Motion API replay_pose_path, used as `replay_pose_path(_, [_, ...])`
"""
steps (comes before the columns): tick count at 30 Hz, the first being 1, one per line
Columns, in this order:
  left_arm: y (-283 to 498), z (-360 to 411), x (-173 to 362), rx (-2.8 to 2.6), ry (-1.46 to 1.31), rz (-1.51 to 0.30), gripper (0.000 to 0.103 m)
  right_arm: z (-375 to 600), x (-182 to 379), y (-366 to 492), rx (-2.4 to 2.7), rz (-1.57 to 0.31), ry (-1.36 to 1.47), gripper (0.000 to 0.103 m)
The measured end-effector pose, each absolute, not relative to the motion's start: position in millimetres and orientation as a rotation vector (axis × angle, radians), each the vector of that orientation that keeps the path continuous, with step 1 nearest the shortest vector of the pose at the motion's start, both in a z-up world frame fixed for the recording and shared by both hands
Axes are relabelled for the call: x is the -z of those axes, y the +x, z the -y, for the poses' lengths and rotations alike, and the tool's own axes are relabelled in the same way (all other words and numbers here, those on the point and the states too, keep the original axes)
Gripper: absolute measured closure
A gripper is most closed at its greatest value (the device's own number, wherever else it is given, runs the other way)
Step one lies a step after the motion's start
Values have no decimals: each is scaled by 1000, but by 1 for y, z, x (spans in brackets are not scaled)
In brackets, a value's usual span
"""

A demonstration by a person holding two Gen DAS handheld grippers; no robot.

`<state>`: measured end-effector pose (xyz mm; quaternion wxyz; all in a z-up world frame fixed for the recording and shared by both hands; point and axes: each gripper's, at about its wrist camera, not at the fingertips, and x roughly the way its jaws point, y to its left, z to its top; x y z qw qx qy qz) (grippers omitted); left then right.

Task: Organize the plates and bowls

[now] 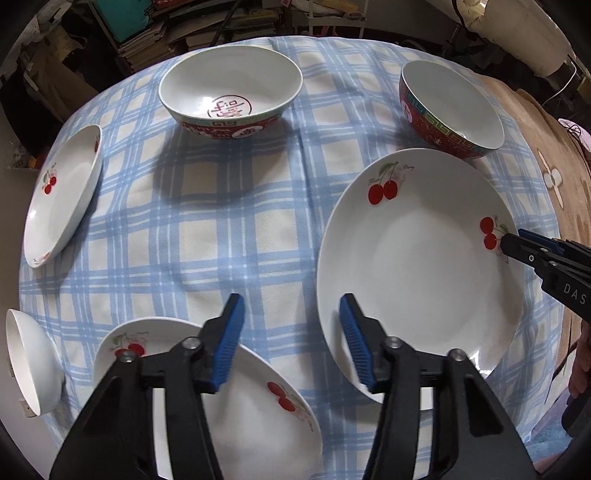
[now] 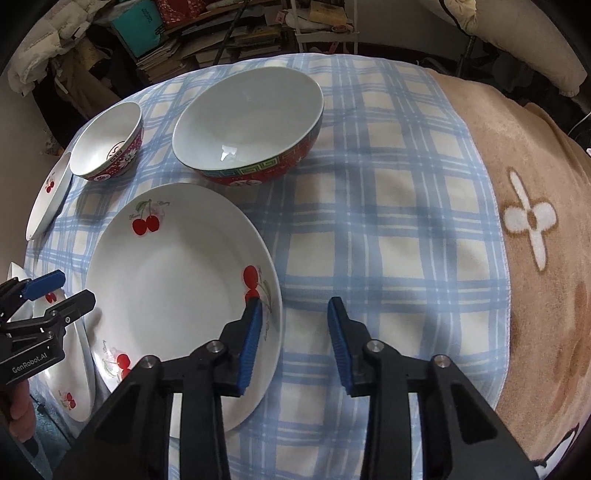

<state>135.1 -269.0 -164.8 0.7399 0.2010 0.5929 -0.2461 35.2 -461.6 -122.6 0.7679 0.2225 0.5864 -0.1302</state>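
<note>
Blue-white plaid cloth [image 2: 388, 229] over table, tan flower-print blanket [image 2: 535, 221] beside it on the right; stacked books & papers [image 1: 155, 40] behind, white cushion [image 1: 517, 33] far right

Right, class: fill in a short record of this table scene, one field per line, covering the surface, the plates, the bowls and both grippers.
surface: blue checked cloth over a tan blanket
plates: large cherry plate; near cherry plate; far-left cherry plate
bowls: wide red bowl; second red bowl; plain white bowl at the left edge
left gripper: open, holding nothing
right gripper: open, beside the large plate's rim
</note>
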Motion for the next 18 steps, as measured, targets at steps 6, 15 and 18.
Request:
replay_pose_path(6, [139,267,177,606,308,-1374,90,464,128,38,236,-1266,561,90])
replay_pose_path(15, [129,271,172,600,387,-1320,91,459,124,43,245,-1266,550,92])
replay_pose_path(18, [126,271,167,596,394,-1314,91,457,119,42,248,-1253,539,92])
